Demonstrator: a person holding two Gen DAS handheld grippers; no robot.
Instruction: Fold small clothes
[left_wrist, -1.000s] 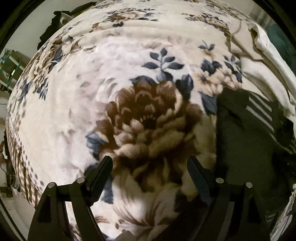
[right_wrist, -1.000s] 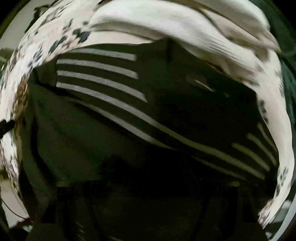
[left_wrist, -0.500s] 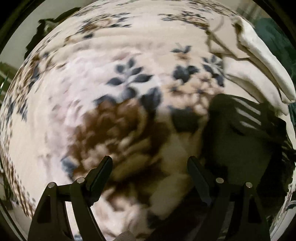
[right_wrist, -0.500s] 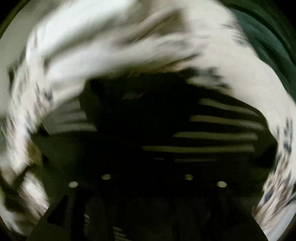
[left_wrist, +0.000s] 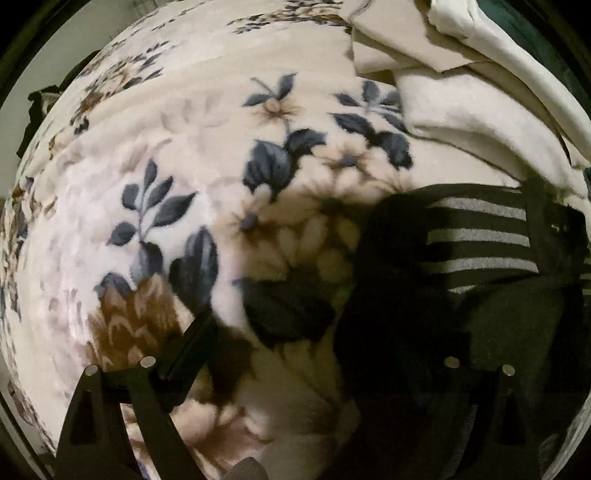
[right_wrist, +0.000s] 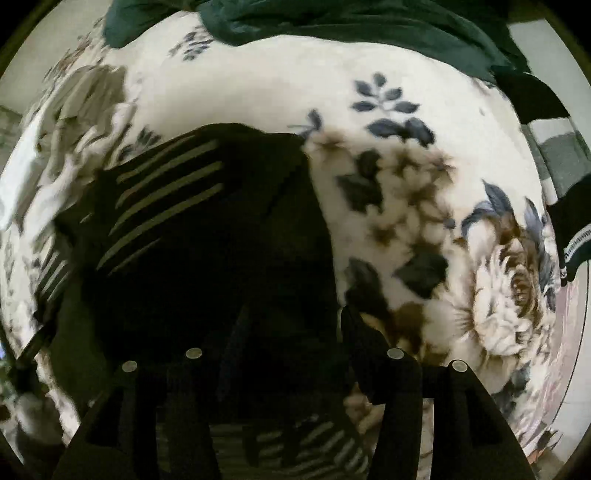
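The dark striped top (left_wrist: 476, 236) is lying bunched on the floral blanket (left_wrist: 184, 166), both the left gripper (left_wrist: 314, 343) and right gripper (right_wrist: 280, 332) are spread apart with nothing held, so I'd flatten it before pinching an edge.

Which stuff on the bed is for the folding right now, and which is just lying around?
For the folding:
- black striped garment
- left gripper, fingers apart
- right gripper, over the garment; too dark to tell its grip

Just lying about:
- floral blanket underneath
- cream clothes pile
- dark green cloth
- black-and-white garment at the edge
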